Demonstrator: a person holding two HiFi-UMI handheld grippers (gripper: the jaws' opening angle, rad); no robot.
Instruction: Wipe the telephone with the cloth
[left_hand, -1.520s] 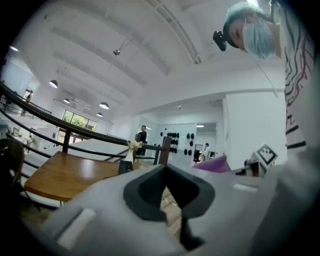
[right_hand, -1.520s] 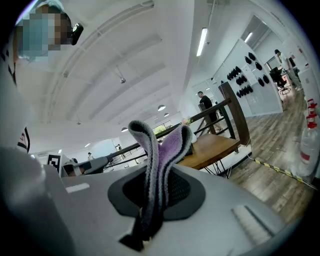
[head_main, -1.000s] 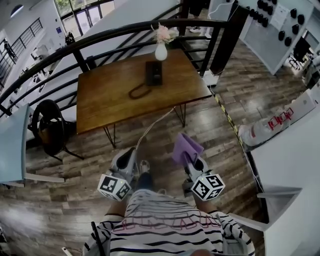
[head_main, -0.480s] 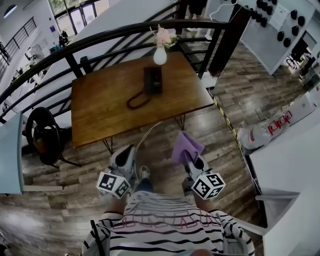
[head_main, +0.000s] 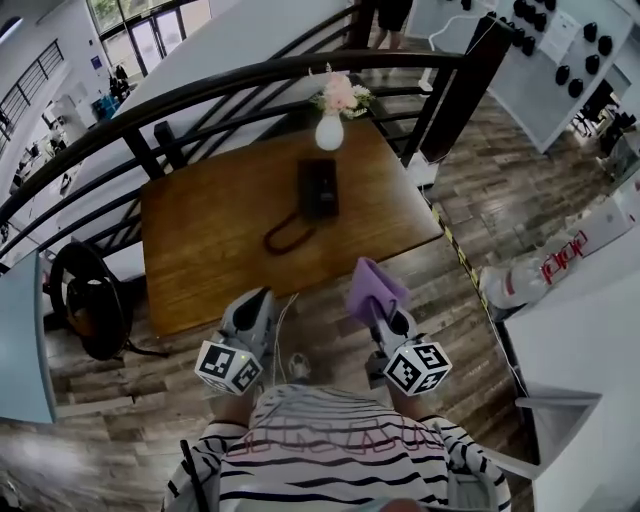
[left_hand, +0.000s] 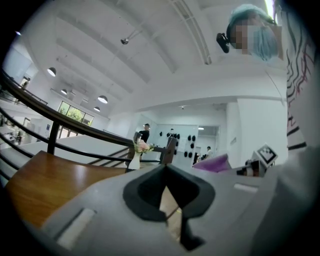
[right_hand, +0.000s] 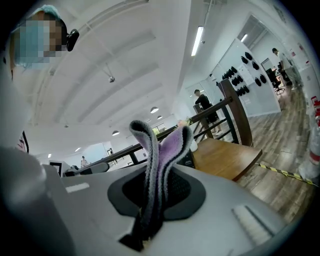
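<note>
Head view showed me the right gripper (head_main: 378, 312) clamped on the purple cloth (head_main: 371, 286); the left gripper (head_main: 258, 302) closed, empty; the telephone (head_main: 318, 188) lay on the table (head_main: 200, 245), well apart.

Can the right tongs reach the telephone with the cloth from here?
Probably not yet. The right tongs, shut on the cloth, hang short of the table's near edge; the telephone sits well across it. Only its coiled cord lies between, so stepping closer should do.
</note>
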